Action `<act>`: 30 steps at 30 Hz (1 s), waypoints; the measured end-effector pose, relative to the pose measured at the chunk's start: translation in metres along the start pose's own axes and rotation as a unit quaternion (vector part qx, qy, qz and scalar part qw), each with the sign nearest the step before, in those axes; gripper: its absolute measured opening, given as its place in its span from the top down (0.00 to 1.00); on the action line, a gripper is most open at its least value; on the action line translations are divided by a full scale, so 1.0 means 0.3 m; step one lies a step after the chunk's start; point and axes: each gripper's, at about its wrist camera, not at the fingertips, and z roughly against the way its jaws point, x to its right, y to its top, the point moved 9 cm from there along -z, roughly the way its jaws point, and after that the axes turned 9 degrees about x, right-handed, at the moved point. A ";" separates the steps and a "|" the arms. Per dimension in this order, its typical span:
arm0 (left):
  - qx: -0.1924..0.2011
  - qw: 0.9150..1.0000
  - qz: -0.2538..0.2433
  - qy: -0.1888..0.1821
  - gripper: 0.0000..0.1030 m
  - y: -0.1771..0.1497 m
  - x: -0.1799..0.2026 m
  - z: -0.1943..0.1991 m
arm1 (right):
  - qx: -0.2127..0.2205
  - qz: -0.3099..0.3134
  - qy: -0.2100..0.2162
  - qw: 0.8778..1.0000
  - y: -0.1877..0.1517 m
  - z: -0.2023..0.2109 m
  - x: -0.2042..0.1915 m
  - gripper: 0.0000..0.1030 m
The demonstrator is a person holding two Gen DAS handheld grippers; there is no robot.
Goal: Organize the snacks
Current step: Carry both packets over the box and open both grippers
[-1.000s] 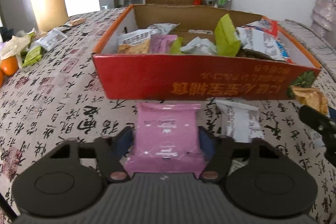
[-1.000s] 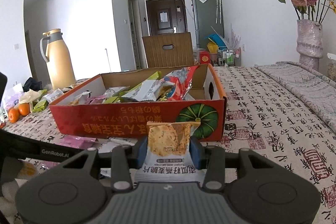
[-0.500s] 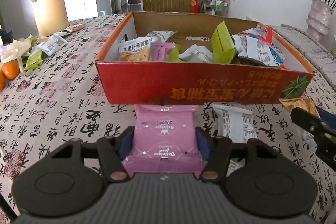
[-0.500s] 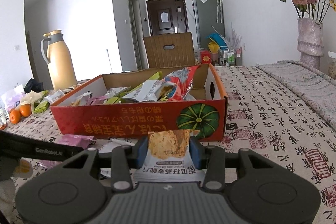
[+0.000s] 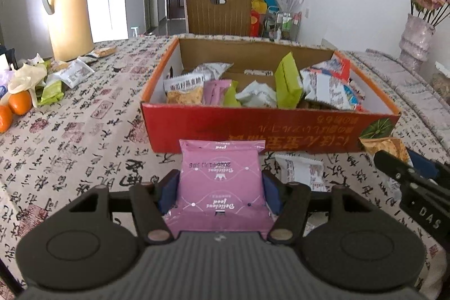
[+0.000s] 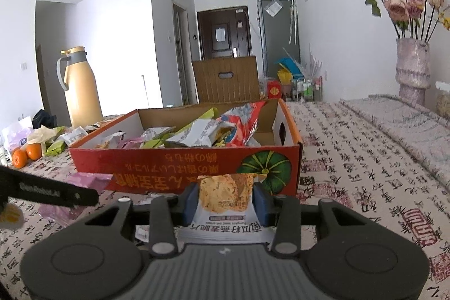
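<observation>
A pink snack packet (image 5: 222, 182) sits between the blue pads of my left gripper (image 5: 220, 189), which is shut on it just in front of the red cardboard box (image 5: 281, 131). The box holds several snack packets. My right gripper (image 6: 225, 200) is shut on an orange-and-white crisp packet (image 6: 225, 194), close to the box's (image 6: 180, 167) front wall near its pumpkin picture. A white snack packet (image 5: 301, 170) lies on the tablecloth between the two grippers. The right gripper's finger (image 5: 405, 173) shows at the right edge of the left wrist view.
A tan thermos jug (image 5: 70, 24) stands at the far left with loose packets (image 5: 73, 73) and oranges (image 5: 19, 103) near it. A vase of dried roses (image 6: 412, 66) stands at the far right. A wooden chair back (image 5: 218, 9) is behind the table.
My left gripper has risen and drawn back a little with the pink packet, so the box sits lower and farther in its view. The right gripper has stayed put.
</observation>
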 end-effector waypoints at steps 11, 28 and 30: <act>0.046 0.999 -0.011 -0.013 0.39 0.124 0.028 0.046 | 0.036 0.013 -0.004 0.999 0.123 0.043 -0.021 0.61; 0.101 0.995 -0.020 -0.015 0.39 0.354 0.064 -0.007 | 0.077 0.026 -0.011 0.997 0.347 -0.095 -0.053 0.61; 0.104 0.994 -0.016 -0.017 0.39 0.369 0.063 -0.022 | 0.078 0.027 -0.013 0.996 0.361 -0.120 -0.053 0.61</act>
